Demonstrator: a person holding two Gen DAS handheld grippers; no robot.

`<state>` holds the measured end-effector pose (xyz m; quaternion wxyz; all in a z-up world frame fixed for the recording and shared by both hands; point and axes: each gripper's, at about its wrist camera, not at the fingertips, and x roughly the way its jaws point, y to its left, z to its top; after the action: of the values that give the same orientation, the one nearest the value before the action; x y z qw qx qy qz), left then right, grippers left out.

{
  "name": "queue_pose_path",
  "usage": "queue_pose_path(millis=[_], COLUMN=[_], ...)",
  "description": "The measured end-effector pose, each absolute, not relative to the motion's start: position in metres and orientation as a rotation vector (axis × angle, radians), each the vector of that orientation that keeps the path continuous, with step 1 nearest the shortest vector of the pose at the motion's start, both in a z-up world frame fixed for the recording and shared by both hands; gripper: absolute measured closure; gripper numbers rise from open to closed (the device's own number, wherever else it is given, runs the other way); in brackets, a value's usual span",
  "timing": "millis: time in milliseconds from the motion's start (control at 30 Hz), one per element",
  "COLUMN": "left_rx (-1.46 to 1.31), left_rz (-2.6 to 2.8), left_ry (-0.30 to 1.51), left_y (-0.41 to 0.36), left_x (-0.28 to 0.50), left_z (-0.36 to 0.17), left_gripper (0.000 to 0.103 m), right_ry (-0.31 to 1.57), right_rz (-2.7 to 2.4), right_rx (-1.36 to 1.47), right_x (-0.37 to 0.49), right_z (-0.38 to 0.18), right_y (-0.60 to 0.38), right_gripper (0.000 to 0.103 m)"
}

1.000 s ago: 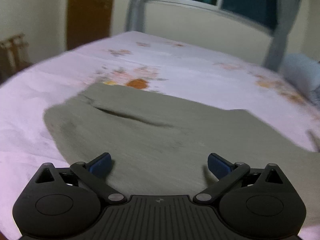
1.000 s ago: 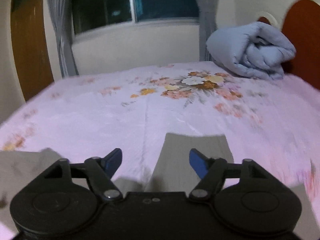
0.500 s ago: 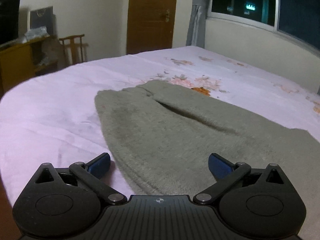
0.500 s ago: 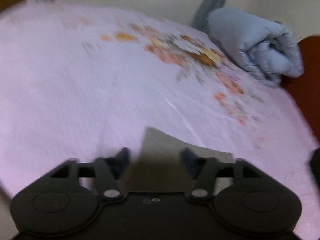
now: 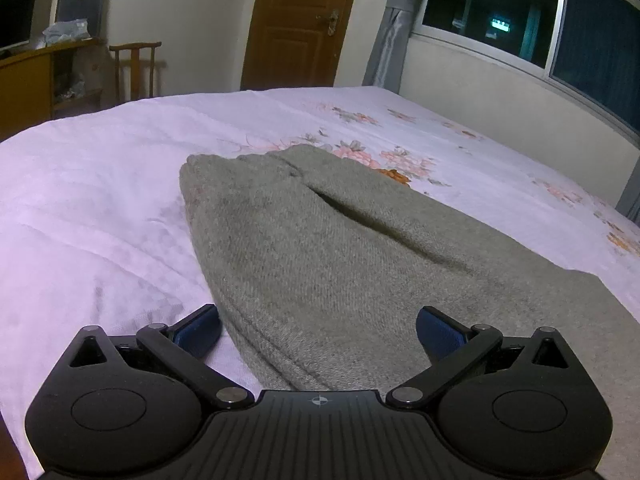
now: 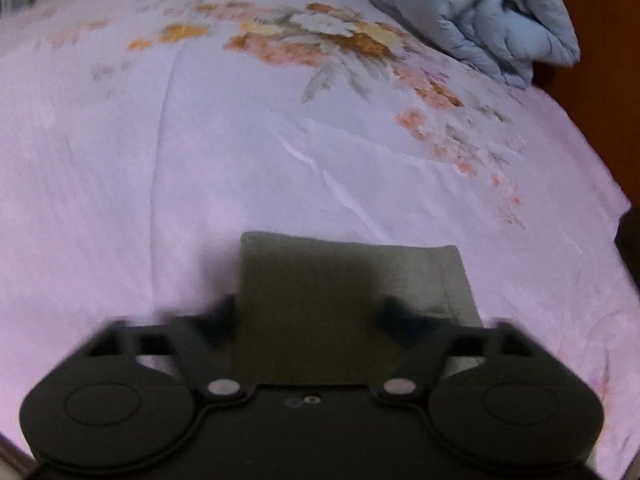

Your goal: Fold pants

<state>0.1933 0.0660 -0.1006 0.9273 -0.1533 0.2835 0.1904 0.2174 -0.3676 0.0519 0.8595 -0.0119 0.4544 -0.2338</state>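
Closing on the pants (image 6: pixel 352 280), the right gripper (image 6: pixel 310 318) has dropped nearer.

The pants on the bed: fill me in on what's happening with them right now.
A person is folding grey pants laid flat on a floral bedsheet, holding a gripper in each hand. The left gripper sits open at the waist end, fabric between its fingers but not pinched. The right gripper is at the leg cuff, its jaws closing with the cuff between them; the picture is blurred, so a firm grip can't be confirmed. No fold has been made yet. A rolled blue duvet lies by the headboard.
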Motion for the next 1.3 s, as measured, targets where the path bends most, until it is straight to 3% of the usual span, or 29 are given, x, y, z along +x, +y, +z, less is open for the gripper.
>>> queue_pose_path(millis=[33, 100, 367, 667, 1000, 1300], left_rx=[-0.313, -0.314, -0.314, -0.293, -0.006, 0.016], left_rz=[0.39, 0.387, 0.385, 0.362, 0.132, 0.041], left_ry=[0.582, 0.581, 0.579, 0.608, 0.693, 0.749], left_y=[0.066, 0.067, 0.067, 0.067, 0.028, 0.028], left_x=[0.194, 0.193, 0.191, 0.192, 0.193, 0.197], left_z=[-0.101, -0.101, -0.101, -0.098, -0.077, -0.074], left_gripper=[0.0, 0.0, 0.0, 0.0, 0.0, 0.0], right_ry=[0.951, 0.928, 0.728, 0.497, 0.455, 0.39], right_rz=[-0.48, -0.484, -0.463, -0.517, -0.561, -0.489], right_rx=[-0.023, -0.002, 0.168, 0.319, 0.477, 0.719], right_x=[0.215, 0.208, 0.135, -0.008, -0.109, -0.146], right_z=[0.055, 0.062, 0.115, 0.164, 0.12, 0.073], right_y=[-0.367, -0.371, -0.413, -0.47, -0.505, -0.538], right_gripper=[0.095, 0.103, 0.103, 0.103, 0.103, 0.103])
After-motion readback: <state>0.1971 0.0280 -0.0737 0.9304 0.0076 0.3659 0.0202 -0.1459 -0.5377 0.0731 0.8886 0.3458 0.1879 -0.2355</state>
